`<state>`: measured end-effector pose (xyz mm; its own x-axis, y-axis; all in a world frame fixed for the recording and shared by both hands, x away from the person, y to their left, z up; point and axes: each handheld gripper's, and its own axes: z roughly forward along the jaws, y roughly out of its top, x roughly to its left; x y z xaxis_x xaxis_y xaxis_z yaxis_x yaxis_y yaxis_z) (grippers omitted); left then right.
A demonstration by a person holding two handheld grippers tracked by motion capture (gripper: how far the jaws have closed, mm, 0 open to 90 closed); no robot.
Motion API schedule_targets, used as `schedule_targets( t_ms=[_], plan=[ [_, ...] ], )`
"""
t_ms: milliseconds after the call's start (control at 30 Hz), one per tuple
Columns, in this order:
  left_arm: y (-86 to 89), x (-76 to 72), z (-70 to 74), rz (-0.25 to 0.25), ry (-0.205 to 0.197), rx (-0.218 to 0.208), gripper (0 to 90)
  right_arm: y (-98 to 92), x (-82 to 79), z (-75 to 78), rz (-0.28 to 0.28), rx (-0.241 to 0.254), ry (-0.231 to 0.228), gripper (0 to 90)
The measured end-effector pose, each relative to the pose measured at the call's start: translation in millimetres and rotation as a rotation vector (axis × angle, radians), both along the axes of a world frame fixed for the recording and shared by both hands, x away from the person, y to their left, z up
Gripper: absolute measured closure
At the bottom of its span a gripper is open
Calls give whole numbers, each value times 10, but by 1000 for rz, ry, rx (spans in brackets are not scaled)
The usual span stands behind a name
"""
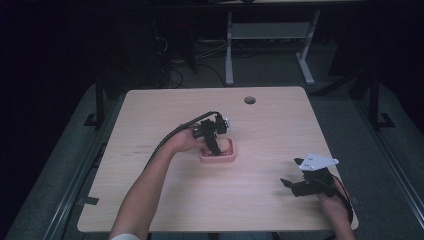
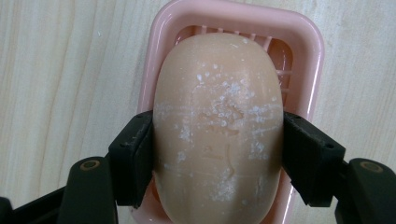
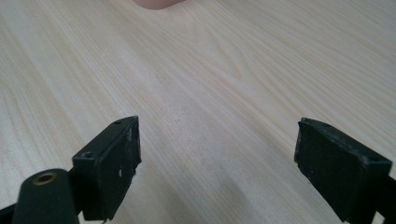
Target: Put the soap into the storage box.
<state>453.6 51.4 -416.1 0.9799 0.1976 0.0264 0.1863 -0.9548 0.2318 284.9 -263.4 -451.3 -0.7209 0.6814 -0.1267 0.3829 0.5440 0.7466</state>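
The soap bar [image 2: 218, 126] is clamped at its sides between the jaws of the left gripper [image 1: 214, 142], directly over the pink soap dish [image 2: 308, 51]. Whether it rests in the dish cannot be told. The right gripper [image 1: 296, 172] is held well right of the dish, jaws apart, empty. Seating or removal is judged outstanding.

left gripper [image 1: 214, 137]: black, with a black cable running back along the arm
left gripper jaws: two thick black blocks, each on a round black post with a brass ring
right gripper [image 1: 295, 175]: black, with a grey three-cornered plate on top and a red and black cable
right gripper jaws: flat black pads with little white specks
sleeve [image 1: 125, 236]: white, at the near table [image 1: 150, 105] edge
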Motion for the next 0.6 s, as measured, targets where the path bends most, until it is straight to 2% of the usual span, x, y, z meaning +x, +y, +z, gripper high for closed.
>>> schedule_targets(
  t_ms=[67, 100, 167, 600],
  plan=[
    [1, -1, 14, 1, -8, -13, 288, 1, -1, 0, 0, 0, 1, 140],
    [4, -5, 53, 3, -8, -35, 285, 2, -2, -1, 0, 0, 1, 140],
    [1, -24, 82, 3, -18, -44, 274, 1, 0, -2, 3, -1, 2, 140],
    [38, -78, 151, 1, -17, -45, 268, 5, 0, -4, 2, 0, 6, 140]
  ],
)
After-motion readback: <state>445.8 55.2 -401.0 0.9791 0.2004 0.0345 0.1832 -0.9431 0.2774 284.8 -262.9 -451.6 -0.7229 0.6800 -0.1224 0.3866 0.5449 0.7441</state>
